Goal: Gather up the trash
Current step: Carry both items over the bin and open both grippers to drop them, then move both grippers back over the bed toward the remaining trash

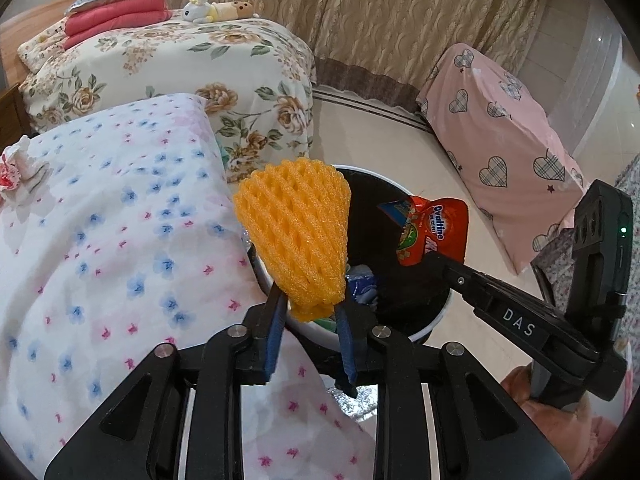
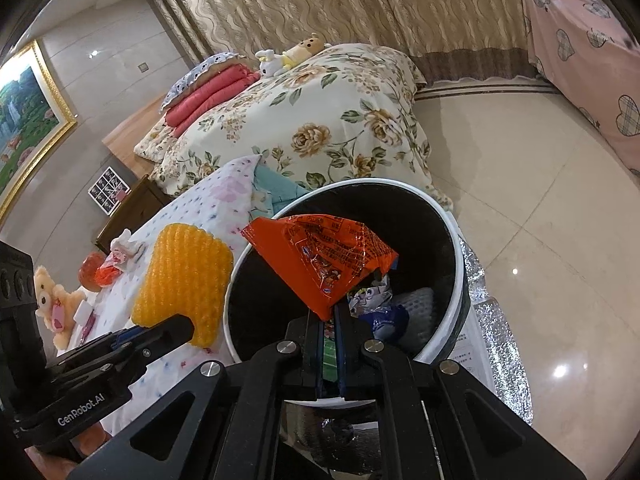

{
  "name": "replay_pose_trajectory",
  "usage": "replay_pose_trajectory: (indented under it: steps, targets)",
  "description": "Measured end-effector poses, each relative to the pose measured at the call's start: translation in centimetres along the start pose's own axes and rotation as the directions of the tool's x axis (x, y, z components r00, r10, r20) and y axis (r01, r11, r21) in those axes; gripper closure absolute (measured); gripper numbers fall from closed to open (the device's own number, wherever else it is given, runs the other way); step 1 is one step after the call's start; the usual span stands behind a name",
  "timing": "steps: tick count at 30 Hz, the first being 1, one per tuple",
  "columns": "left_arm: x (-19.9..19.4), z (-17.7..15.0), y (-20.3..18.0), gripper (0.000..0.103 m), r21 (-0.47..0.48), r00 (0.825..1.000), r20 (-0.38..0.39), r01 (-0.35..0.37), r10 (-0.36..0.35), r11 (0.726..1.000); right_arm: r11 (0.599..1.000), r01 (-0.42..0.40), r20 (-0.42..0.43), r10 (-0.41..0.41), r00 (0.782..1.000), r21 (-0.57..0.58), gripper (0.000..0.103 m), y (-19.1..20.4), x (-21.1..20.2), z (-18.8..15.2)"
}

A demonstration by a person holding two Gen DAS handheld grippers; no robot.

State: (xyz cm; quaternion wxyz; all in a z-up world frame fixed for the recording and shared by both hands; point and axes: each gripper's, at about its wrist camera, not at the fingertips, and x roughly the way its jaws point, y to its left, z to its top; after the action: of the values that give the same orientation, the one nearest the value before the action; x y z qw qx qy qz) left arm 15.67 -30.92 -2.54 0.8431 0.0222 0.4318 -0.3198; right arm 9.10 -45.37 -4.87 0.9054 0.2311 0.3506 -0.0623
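Both jaws clamp trash: left foam net (image 1: 294, 240), right orange wrapper (image 2: 320, 258) over bin (image 2: 452, 216).

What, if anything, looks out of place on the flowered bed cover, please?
Crumpled red-and-white wrappers lie loose on the flowered cover, uncollected. The left gripper holds the foam net; the right gripper holds the orange packet.

You are looking at two grippers, left (image 1: 310, 312) and right (image 2: 329, 316), each gripping one piece: one orange foam fruit net (image 1: 294, 236), one orange Ovaltine wrapper (image 2: 324, 260). One trash bin (image 2: 456, 236) is sitting below; two plush toys (image 2: 288, 56) are lying on one floral bed (image 2: 320, 120).
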Motion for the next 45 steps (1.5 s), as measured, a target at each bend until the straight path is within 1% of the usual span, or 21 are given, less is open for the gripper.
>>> replay_pose_trajectory:
  steps: [1,3,4,5,6,8,9,10,11,12,15,19,22,24,27,31,40,45]
  targets:
    - [0.0,0.0,0.0,0.077,0.0,1.0,0.002,-0.001,0.001,1.0,1.0,0.0,-0.002,0.0,1.0,0.003,0.099,-0.1,0.0,0.1]
    - [0.0,0.0,-0.1,0.069,0.001,1.0,0.005,0.009,-0.009,1.0,1.0,0.002,-0.003,-0.002,1.0,0.009,0.098,-0.3,0.1,0.2]
    - [0.0,0.0,-0.2,0.068,0.004,1.0,0.005,0.012,-0.012,1.0,1.0,0.002,-0.006,-0.002,1.0,0.01,0.096,-0.3,0.2,0.2]
    - [0.0,0.1,-0.2,0.063,0.008,1.0,0.004,0.009,-0.009,1.0,1.0,0.001,-0.008,-0.001,1.0,0.013,0.093,-0.3,0.2,0.3]
    - [0.0,0.0,-0.3,0.056,0.012,1.0,0.003,0.004,-0.004,1.0,1.0,0.006,-0.011,-0.005,1.0,0.018,0.093,-0.4,0.3,0.4]
    - [-0.1,-0.1,-0.3,0.048,0.01,1.0,0.008,0.005,-0.005,1.0,1.0,0.007,-0.02,-0.007,1.0,0.027,0.09,-0.6,0.3,0.4]
    - [-0.2,-0.1,-0.2,0.045,0.007,1.0,0.01,0.002,-0.002,1.0,0.999,0.015,-0.022,-0.014,1.0,0.033,0.081,-0.6,0.3,0.4]
    - [-0.3,-0.1,-0.1,0.043,0.004,1.0,0.009,-0.001,0.001,1.0,0.999,0.015,-0.018,-0.015,1.0,0.039,0.068,-0.8,0.2,0.4]
    - [-0.3,-0.1,0.0,0.041,0.0,1.0,0.009,-0.001,0.001,1.0,0.999,0.012,-0.014,-0.012,1.0,0.042,0.061,-0.9,0.1,0.3]
    - [-0.4,-0.2,0.2,0.04,-0.005,1.0,0.011,0.002,-0.001,1.0,0.999,0.009,-0.01,-0.009,1.0,0.045,0.051,-0.8,0.0,0.3]
    - [-0.9,-0.3,0.7,0.04,-0.017,1.0,0.014,-0.001,0.001,1.0,0.999,0.012,0.001,-0.012,1.0,0.042,0.049,-0.6,-0.4,0.2]
    - [-2.0,-1.0,1.8,0.039,-0.039,0.999,0.031,-0.01,0.011,0.999,0.999,0.005,0.017,-0.006,1.0,0.044,0.035,-0.1,-0.9,0.0]
    - [-2.9,-1.8,2.8,0.039,-0.065,0.999,0.043,-0.026,0.029,0.998,0.999,-0.003,0.021,0.002,1.0,0.041,0.03,0.5,-0.9,-0.1]
    - [-3.4,-2.4,3.6,0.039,-0.079,0.998,0.049,-0.038,0.042,0.996,0.999,-0.022,0.018,0.021,1.0,0.041,0.026,1.2,-0.9,-0.3]
    - [-4.5,-3.3,5.2,0.039,-0.112,0.996,0.059,-0.062,0.069,0.992,0.999,-0.038,0.016,0.037,0.999,0.024,0.025,2.5,-0.8,-0.5]
    - [-5.9,-4.3,7.4,0.039,-0.156,0.992,0.073,-0.089,0.101,0.984,0.998,-0.069,0.008,0.069,0.998,0.009,0.02,4.3,-0.6,-0.8]
    - [-8.7,-6.4,12.1,0.038,-0.257,0.982,0.091,-0.138,0.166,0.957,0.987,-0.141,-0.035,0.139,0.99,-0.071,0.02,9.6,0.6,-2.0]
    - [-9.7,-7.5,14.4,0.038,-0.301,0.977,0.087,-0.163,0.197,0.94,0.979,-0.176,-0.062,0.17,0.983,-0.104,0.02,12.1,1.5,-2.6]
